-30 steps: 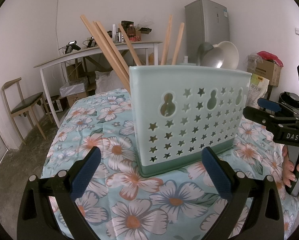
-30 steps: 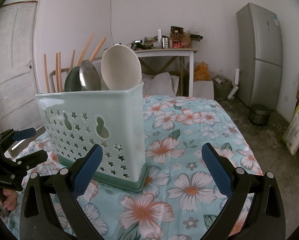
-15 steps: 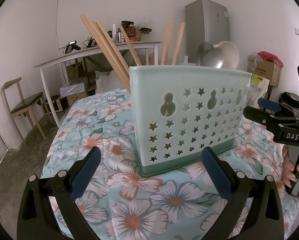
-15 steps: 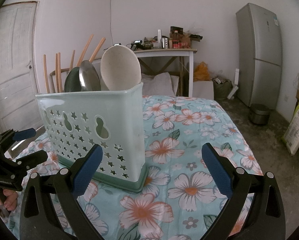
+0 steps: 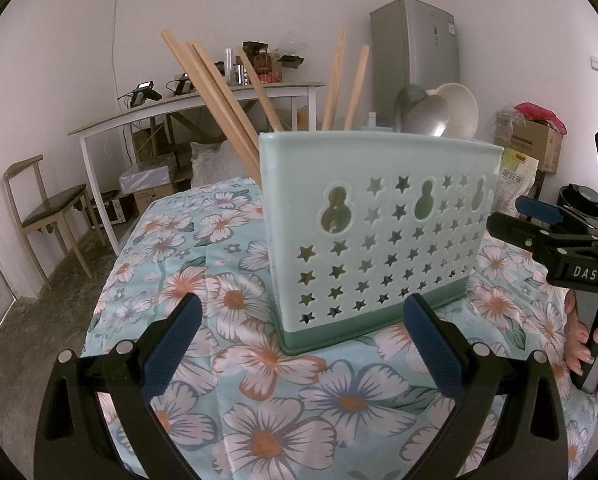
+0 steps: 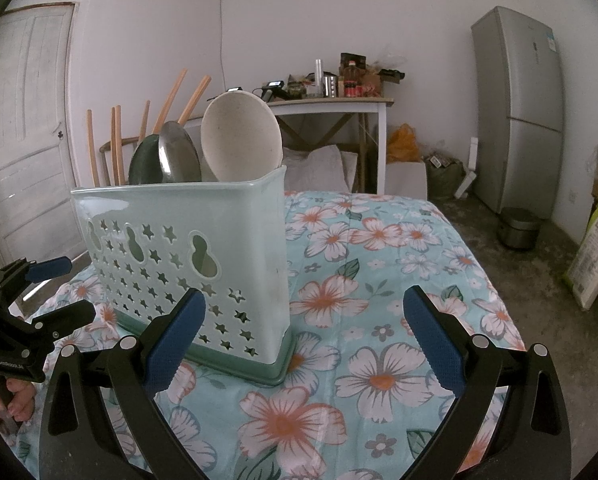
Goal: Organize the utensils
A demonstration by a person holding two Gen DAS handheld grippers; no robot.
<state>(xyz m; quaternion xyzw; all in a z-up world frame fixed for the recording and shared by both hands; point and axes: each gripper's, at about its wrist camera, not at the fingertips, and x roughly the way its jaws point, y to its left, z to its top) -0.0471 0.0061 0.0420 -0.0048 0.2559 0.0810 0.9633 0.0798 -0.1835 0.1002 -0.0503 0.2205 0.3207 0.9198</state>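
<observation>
Utensil holder, pale green plastic with star cut-outs, stands upright on the floral tablecloth, centre of the left wrist frame and centre-left of the right wrist frame. Wooden chopsticks lean out of its one end; the white spoon, steel spoon and dark spoon stand at the other. Left gripper: jaws wide, empty, short of the holder. Right gripper: jaws wide, empty, nothing between them but cloth.

Mint star-cut caddy upright w/ chopsticks, spoons inside.
</observation>
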